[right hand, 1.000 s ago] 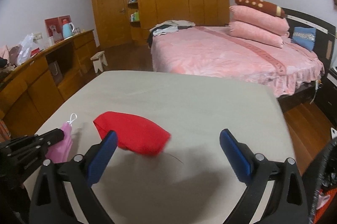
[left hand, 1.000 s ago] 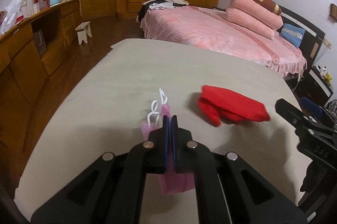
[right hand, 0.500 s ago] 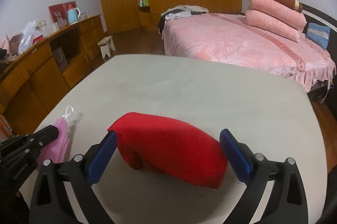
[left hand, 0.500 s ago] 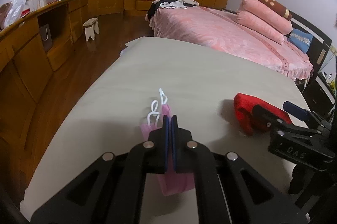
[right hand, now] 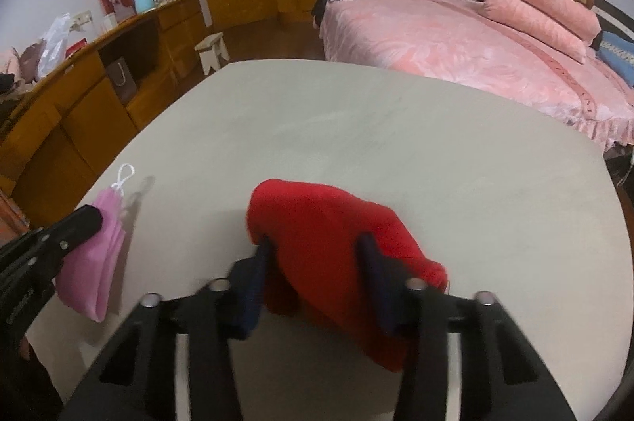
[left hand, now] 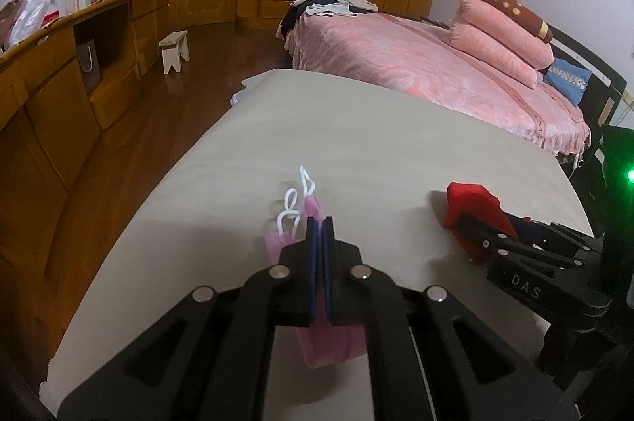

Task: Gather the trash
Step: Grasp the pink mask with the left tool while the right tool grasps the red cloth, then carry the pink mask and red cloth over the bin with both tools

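My left gripper (left hand: 319, 227) is shut on a pink face mask (left hand: 331, 343) with white ear loops and holds it above the beige table (left hand: 356, 132). The mask also shows in the right wrist view (right hand: 101, 254), hanging from the left gripper. A red cloth (right hand: 329, 242) lies on the table. My right gripper (right hand: 317, 250) straddles it, its blue pads closing in against both sides of the cloth. The cloth (left hand: 471, 207) and right gripper also show at the right of the left wrist view.
A pink bed (right hand: 455, 40) with pillows stands beyond the table. A long wooden cabinet (left hand: 59, 84) with a kettle and bags runs along the left wall. A small white stool (left hand: 174, 50) sits on the wood floor. Wardrobes line the back wall.
My right gripper has moved forward over the red cloth and its jaws have narrowed from wide open to pressing on the cloth. My left gripper keeps holding the pink mask.
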